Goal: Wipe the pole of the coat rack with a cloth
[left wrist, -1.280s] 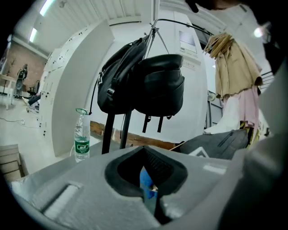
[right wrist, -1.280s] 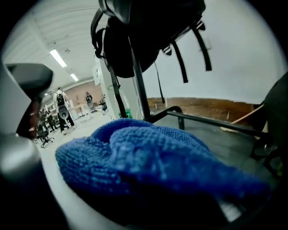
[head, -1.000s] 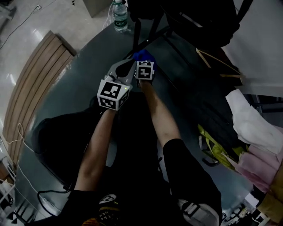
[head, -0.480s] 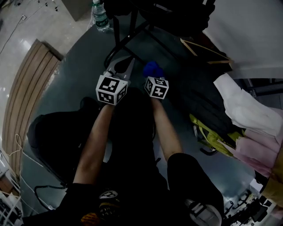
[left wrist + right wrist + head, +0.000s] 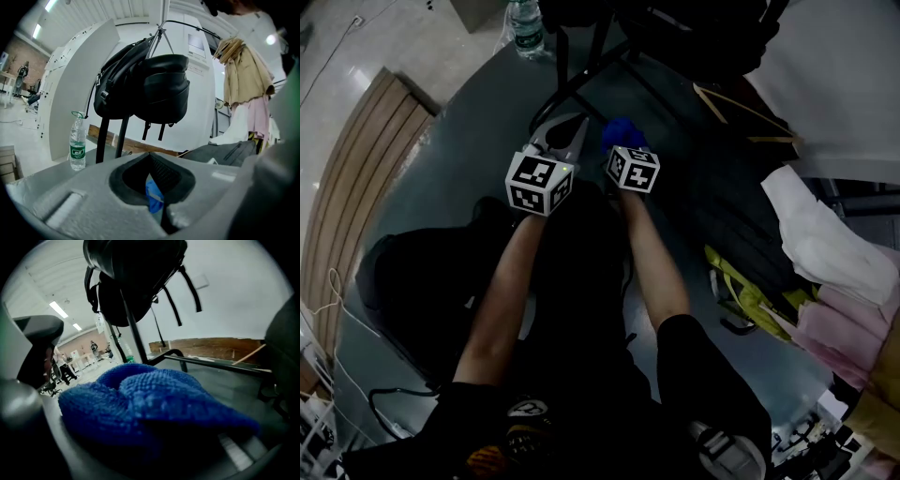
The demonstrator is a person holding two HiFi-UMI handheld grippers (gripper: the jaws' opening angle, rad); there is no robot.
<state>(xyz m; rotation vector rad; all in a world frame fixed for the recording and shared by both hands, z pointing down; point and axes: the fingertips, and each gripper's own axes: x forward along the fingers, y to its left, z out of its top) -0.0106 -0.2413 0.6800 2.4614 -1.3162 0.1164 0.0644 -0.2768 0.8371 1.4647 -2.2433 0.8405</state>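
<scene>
The blue cloth (image 5: 623, 131) is bunched in my right gripper (image 5: 622, 142), which is shut on it. In the right gripper view the cloth (image 5: 150, 404) fills the jaws and hides them. The coat rack's black pole (image 5: 133, 333) rises just beyond the cloth, apart from it, with a black backpack (image 5: 140, 84) hanging on it. In the head view the rack's black legs (image 5: 572, 80) spread over the grey platform right ahead of both grippers. My left gripper (image 5: 572, 128) sits beside the right one, its jaws shut (image 5: 151, 161), with a blue sliver showing in the gap behind the tips.
A water bottle (image 5: 523, 17) stands beyond the rack's legs. A wooden slatted edge (image 5: 356, 187) runs along the left. A wooden hanger (image 5: 741, 103), a dark garment, a yellow-green bag (image 5: 750, 295) and pale clothes (image 5: 820, 248) lie at the right. A black bag (image 5: 403, 281) is at lower left.
My right gripper has drawn the cloth right, away from the left gripper and the rack's leg, then slightly forward. The left gripper has stayed about where it was.
</scene>
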